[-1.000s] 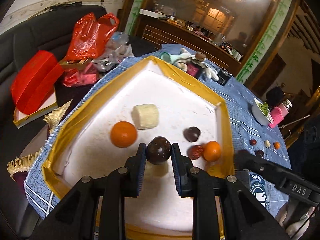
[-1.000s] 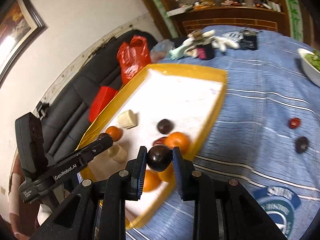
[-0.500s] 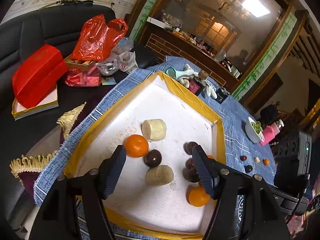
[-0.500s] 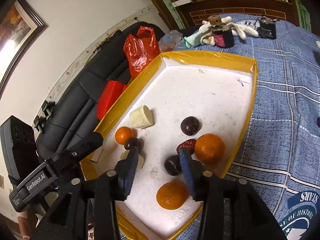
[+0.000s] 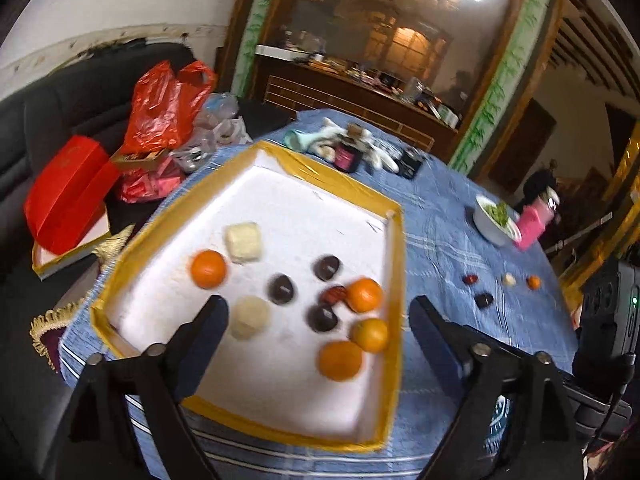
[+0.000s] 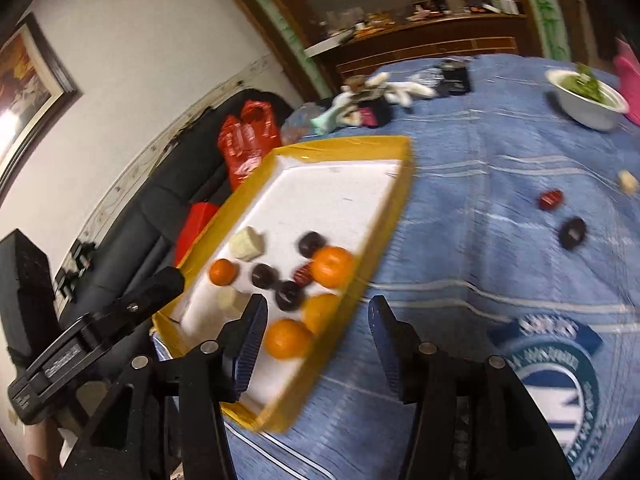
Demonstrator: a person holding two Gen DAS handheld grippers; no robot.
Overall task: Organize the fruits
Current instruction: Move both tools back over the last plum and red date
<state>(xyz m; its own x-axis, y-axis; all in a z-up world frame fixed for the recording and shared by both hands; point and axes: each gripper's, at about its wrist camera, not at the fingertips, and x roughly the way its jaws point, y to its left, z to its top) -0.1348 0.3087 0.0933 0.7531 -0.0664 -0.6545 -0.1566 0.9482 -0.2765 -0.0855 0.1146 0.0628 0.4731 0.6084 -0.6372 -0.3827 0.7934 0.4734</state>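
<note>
A white tray with a yellow rim [image 5: 394, 240] holds several oranges [image 5: 208, 269], three dark round fruits [image 5: 281, 289], a red date [image 5: 334, 294] and two pale pieces [image 5: 243, 242]. My left gripper [image 5: 318, 312] hangs above the tray's near end, its jaws opening wide with nothing held. My right gripper [image 6: 317, 308] hovers over the tray's near right corner [image 6: 280, 420], jaws opening and empty, an orange [image 6: 288, 338] below them. Loose on the blue cloth lie a red fruit [image 6: 551, 199], a dark fruit [image 6: 572, 233] and a pale piece [image 6: 627, 181].
A white bowl of greens [image 6: 588, 100] and a pink item [image 5: 534, 226] stand at the far right. Gloves and small bottles [image 5: 348, 148] crowd the table's far end. A dark sofa with a red bag [image 5: 168, 104] and a red box [image 5: 68, 196] lies left of the table.
Each gripper held a dark round fruit a second ago. Both fruits now lie in the tray, and both grippers have opened and drawn back from it.
</note>
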